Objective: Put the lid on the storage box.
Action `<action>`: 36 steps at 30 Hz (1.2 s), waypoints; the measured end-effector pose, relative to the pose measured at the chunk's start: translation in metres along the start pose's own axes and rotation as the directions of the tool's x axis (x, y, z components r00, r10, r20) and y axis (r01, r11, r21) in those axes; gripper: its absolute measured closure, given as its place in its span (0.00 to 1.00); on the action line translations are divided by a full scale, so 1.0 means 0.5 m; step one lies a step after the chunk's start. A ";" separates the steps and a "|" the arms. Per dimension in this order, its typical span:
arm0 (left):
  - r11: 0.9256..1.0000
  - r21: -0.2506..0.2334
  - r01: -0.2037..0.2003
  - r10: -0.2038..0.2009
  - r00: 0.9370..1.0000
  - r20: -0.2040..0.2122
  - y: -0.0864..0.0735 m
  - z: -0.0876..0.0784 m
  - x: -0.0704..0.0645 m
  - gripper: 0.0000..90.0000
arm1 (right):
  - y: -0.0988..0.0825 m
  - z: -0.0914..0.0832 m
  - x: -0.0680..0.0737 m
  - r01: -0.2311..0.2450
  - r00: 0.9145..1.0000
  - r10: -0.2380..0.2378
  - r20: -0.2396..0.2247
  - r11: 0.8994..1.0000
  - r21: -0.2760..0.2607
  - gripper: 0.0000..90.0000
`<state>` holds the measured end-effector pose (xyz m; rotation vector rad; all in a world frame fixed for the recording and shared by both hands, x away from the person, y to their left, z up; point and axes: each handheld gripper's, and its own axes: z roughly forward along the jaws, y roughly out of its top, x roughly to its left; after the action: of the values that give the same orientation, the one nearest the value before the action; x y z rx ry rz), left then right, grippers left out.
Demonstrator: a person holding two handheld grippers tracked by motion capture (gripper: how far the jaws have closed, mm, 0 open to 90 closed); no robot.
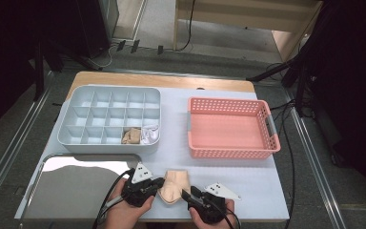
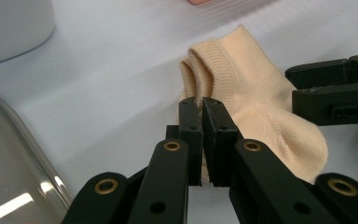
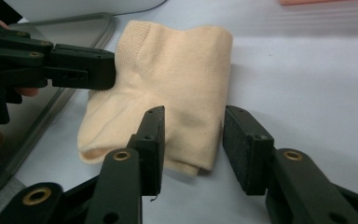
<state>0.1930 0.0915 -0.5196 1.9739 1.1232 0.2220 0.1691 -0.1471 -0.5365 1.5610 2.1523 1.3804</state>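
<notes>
A peach sock [image 1: 174, 186] lies folded on the white mat near the table's front edge, between my two grippers. My left gripper [image 1: 161, 184] comes in from the left, and its jaws are shut on the sock's left edge. In the left gripper view the left gripper [image 2: 201, 105] pinches the fabric beside the ribbed cuff of the sock [image 2: 256, 107]. My right gripper [image 1: 186, 194] sits at the sock's front right. In the right gripper view the right gripper [image 3: 193, 121] stands open, its jaws either side of the near corner of the sock [image 3: 177, 79] without pressing it.
A grey compartment organizer [image 1: 105, 147] stands at the back left, with a tan sock [image 1: 131, 137] and a white sock [image 1: 150, 134] in its front right cells. A pink basket [image 1: 231, 153] stands empty at the right. A shiny metal tray [image 1: 76, 186] lies at the front left.
</notes>
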 end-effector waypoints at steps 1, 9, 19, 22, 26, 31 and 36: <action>1.000 -0.001 0.006 -0.006 1.000 0.000 0.000 -0.001 0.000 0.97 | 0.000 0.000 0.000 0.002 1.000 -0.002 0.004 1.000 0.002 0.72; 1.000 -0.008 0.005 -0.005 1.000 0.008 -0.001 -0.002 -0.003 0.98 | 0.001 -0.004 -0.007 -0.018 1.000 0.018 -0.020 1.000 0.016 0.94; 0.998 -0.053 0.027 -0.027 1.000 0.007 0.015 -0.025 -0.011 0.84 | 0.010 -0.014 -0.013 0.003 1.000 -0.003 -0.012 1.000 0.000 0.95; 0.997 -0.077 0.021 -0.020 1.000 0.009 0.021 -0.034 -0.020 0.83 | 0.012 -0.016 -0.014 0.006 1.000 -0.006 -0.015 1.000 -0.001 0.95; 0.998 -0.067 -0.018 0.020 0.999 0.030 0.027 -0.025 -0.047 0.89 | 0.014 -0.017 -0.012 0.016 1.000 -0.016 -0.016 1.000 -0.005 0.94; 0.998 -0.028 -0.063 0.064 0.998 0.022 0.033 0.003 -0.072 0.94 | 0.016 -0.019 -0.009 0.017 1.000 -0.017 -0.018 1.000 -0.011 0.94; 0.997 0.036 -0.064 0.064 0.998 0.003 0.032 0.033 -0.064 0.96 | 0.020 -0.026 -0.012 0.010 0.999 -0.010 -0.036 1.000 -0.019 0.95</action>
<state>0.1926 0.0530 -0.5110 2.0437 1.0712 0.2349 0.1709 -0.1593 -0.5242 1.5280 2.1581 1.4322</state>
